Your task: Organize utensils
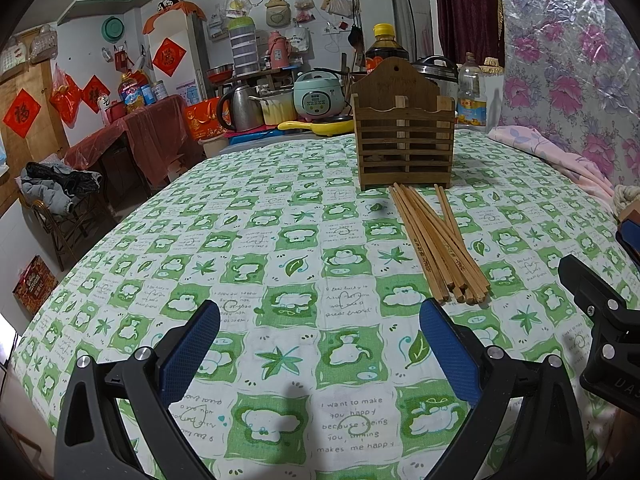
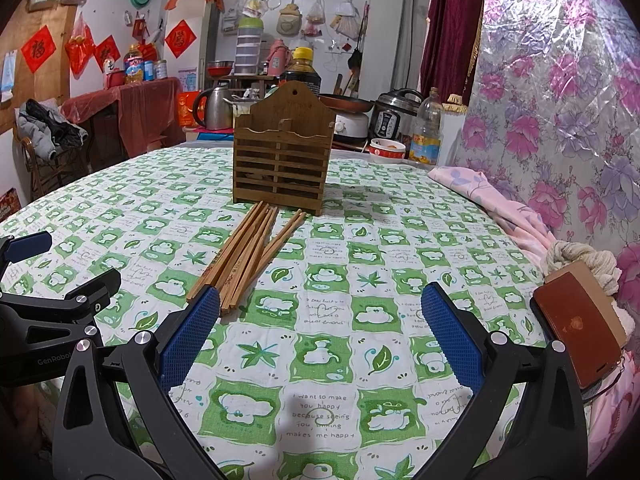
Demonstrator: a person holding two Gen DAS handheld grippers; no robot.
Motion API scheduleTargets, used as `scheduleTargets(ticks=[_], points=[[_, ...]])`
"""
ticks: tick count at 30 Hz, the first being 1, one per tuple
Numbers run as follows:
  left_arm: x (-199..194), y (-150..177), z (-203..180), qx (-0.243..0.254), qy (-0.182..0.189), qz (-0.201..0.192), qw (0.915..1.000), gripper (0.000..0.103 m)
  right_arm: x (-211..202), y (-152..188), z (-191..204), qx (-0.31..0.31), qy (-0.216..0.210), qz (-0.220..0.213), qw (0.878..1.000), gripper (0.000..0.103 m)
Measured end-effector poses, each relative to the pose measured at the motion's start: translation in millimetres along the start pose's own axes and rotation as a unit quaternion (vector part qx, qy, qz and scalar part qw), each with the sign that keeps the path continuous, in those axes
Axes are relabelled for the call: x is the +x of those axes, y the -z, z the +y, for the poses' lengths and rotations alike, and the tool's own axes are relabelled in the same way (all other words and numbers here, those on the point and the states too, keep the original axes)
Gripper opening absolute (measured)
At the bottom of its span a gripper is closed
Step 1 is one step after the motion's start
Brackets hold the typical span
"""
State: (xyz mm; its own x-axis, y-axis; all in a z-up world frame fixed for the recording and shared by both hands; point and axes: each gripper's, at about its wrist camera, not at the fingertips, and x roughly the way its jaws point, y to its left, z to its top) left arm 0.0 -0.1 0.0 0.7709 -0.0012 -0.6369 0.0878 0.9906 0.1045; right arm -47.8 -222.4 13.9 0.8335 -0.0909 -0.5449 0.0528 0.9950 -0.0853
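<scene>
A bundle of several wooden chopsticks (image 1: pixel 438 244) lies flat on the green-and-white tablecloth, thin ends toward a slatted wooden utensil holder (image 1: pixel 404 136) standing upright just behind. Both also show in the right wrist view: the chopsticks (image 2: pixel 246 258) and the holder (image 2: pixel 282 160). My left gripper (image 1: pixel 320 322) is open and empty, low over the cloth, left of the chopsticks' near ends. My right gripper (image 2: pixel 320 308) is open and empty; its left fingertip (image 2: pixel 204 304) sits beside the chopsticks' near ends. Each gripper shows at the other's view edge.
A pink cloth (image 2: pixel 492 200) lies along the table's right side, with a brown wallet-like case (image 2: pixel 580 332) and a yarn ball (image 2: pixel 580 256) near the right gripper. Beyond the far table edge stand a kettle (image 1: pixel 240 106), rice cooker (image 1: pixel 318 94), bottles (image 1: pixel 472 98) and pots.
</scene>
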Motion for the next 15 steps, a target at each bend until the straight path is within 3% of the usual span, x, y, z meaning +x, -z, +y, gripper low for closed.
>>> scheduleTargets(ticks=[4, 8, 12, 15], points=[[0.8, -0.2, 0.2, 0.0, 0.001, 0.003, 1.0, 0.098, -0.7, 0.3, 0.7, 0.001, 0.0, 0.0, 1.0, 0.097], [15.3, -6.0, 0.6, -0.007, 0.028, 0.041, 0.9988, 0.098, 3.0, -0.4, 0.0, 0.002, -0.01, 0.011, 1.0, 0.097], [33.5, -11.2, 22.7, -0.048, 0.065, 0.1, 0.9917, 0.098, 13.0, -3.1, -13.1, 0.036, -0.041, 0.041, 0.998, 0.097], [48.2, -25.9, 35.2, -0.088, 0.111, 0.148, 0.9787, 0.098, 23.2, -5.3, -36.1, 0.094, -0.054, 0.064, 0.992, 0.097]])
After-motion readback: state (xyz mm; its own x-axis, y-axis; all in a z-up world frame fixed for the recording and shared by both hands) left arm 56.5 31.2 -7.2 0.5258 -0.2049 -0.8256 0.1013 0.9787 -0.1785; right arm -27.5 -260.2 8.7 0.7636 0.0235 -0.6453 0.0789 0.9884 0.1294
